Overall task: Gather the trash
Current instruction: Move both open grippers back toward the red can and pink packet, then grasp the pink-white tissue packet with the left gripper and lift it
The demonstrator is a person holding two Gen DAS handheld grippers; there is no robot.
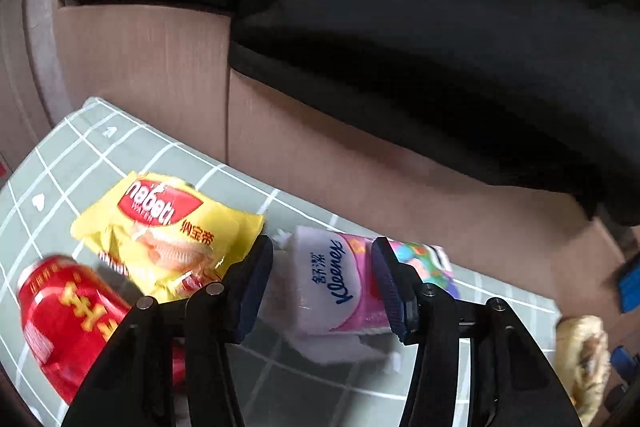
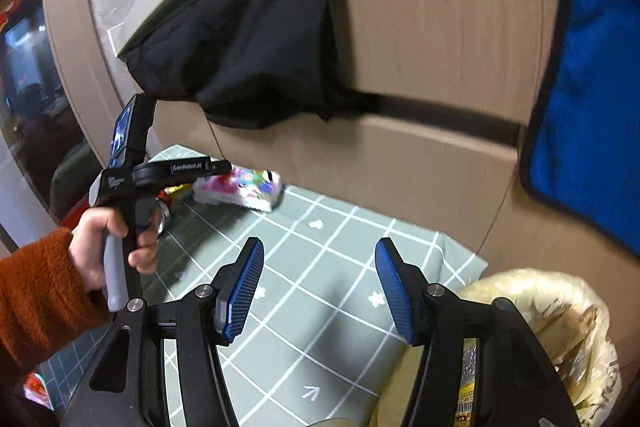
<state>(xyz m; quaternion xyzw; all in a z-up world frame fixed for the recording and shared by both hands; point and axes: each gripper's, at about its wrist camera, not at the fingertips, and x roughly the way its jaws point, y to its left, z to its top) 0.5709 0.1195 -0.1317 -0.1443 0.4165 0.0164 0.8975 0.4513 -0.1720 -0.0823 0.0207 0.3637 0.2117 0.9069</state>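
Fingers of the left gripper [image 1: 322, 283] spread wide around the Kleenex tissue pack [image 1: 332, 279] on the worktop [image 1: 80, 155], seemingly about to pinch it, while the right gripper [image 2: 320, 287] hangs open beside the lined bin [image 2: 560, 315].

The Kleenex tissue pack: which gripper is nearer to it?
Left. The left gripper is open with the Kleenex tissue pack between its fingers. The right gripper is open over bare tablecloth, well short of the pack, beside the trash bag.
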